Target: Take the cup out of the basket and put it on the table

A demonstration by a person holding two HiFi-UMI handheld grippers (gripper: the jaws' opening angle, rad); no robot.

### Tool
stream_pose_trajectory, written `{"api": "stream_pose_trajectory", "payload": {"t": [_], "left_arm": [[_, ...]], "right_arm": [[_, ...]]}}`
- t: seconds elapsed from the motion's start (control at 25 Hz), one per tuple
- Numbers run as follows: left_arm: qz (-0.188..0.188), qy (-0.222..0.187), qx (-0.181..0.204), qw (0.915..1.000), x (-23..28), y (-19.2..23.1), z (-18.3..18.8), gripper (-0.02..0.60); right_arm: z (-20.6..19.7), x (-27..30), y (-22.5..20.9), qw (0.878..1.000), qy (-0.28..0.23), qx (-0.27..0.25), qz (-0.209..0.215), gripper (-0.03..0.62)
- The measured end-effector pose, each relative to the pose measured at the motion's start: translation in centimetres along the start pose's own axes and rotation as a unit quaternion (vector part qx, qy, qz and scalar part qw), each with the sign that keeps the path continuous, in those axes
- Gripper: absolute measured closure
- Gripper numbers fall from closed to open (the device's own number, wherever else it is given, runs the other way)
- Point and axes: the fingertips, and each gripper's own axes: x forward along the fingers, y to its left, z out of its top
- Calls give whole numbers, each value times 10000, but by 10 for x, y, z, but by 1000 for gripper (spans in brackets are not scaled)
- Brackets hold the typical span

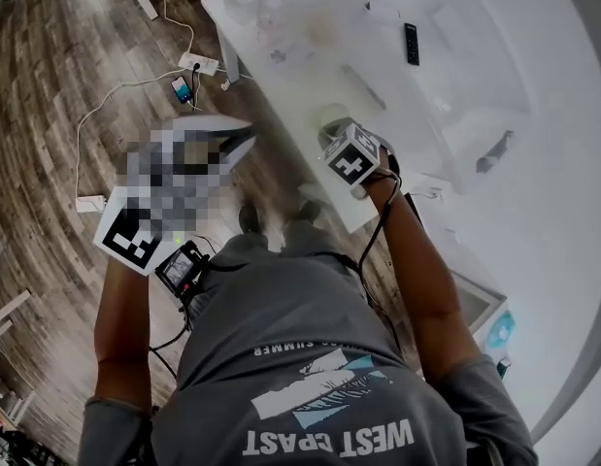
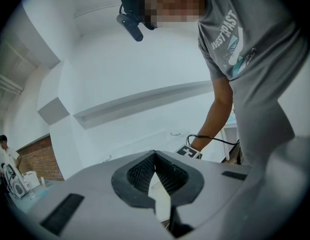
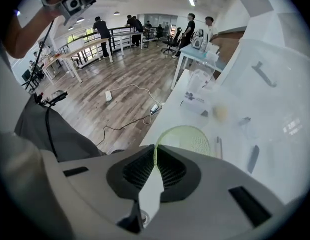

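Cup (image 3: 187,139), pale green and see-through with a dotted wall, sits at the near edge of the white table (image 1: 455,85), mouth open toward the right gripper's camera. Its thin rim runs straight into the tips of the right gripper (image 3: 155,148), whose ribbed black pads are pinched onto that rim with only a sliver between them. Whether the cup's base touches the tabletop cannot be told.

In the head view the right gripper points steeply down at the table's edge, its marker cube (image 1: 353,153) uppermost and hiding the jaws below. The right forearm (image 1: 417,260) reaches out nearly straight from the shoulder at lower right, with a black cable (image 1: 373,236) running along it to the gripper.

Off to the other side, the left gripper (image 2: 155,154) is held out roughly level above the wooden floor (image 1: 48,115), clear of the table. Its jaws are closed tip to tip with nothing between them. The left forearm (image 1: 120,328) runs straight forward from the body.

Farther along the table lies a dark remote (image 1: 412,44). A power strip (image 1: 198,63) lies on the floor just beside the table's far corner.
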Motion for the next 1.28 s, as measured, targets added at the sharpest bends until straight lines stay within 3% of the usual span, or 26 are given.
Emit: {"api": "stream_pose_trajectory", "payload": {"t": [0.24, 0.48, 0.72, 0.84, 0.88, 0.92, 1.16, 1.28], "left_arm": [[25, 30, -49, 10000, -3, -7, -3, 572], [48, 55, -62, 10000, -7, -10, 0, 572], [71, 56, -33, 10000, -9, -11, 1, 572], [101, 58, 17, 9999, -11, -10, 5, 572], [120, 56, 39, 9999, -13, -8, 7, 572], [147, 49, 57, 9999, -15, -6, 9, 572], [329, -99, 150, 9993, -19, -3, 30, 572], [382, -238, 248, 9987, -16, -3, 44, 572]], "right_arm": [[-8, 17, 2, 9991, 381, 76, 178, 565], [-9, 20, -3, 9989, 460, 99, 27, 562], [2, -1, -11, 9995, 59, 182, -235, 507], [18, -36, -20, 9959, -557, 282, -654, 507], [29, -56, -22, 9916, -937, 322, -835, 518], [41, -78, -24, 9852, -1346, 351, -1004, 580], [79, -207, -11, 9384, -3012, 368, -1654, 583], [94, -266, -2, 8991, -3935, 482, -1854, 582]]}}
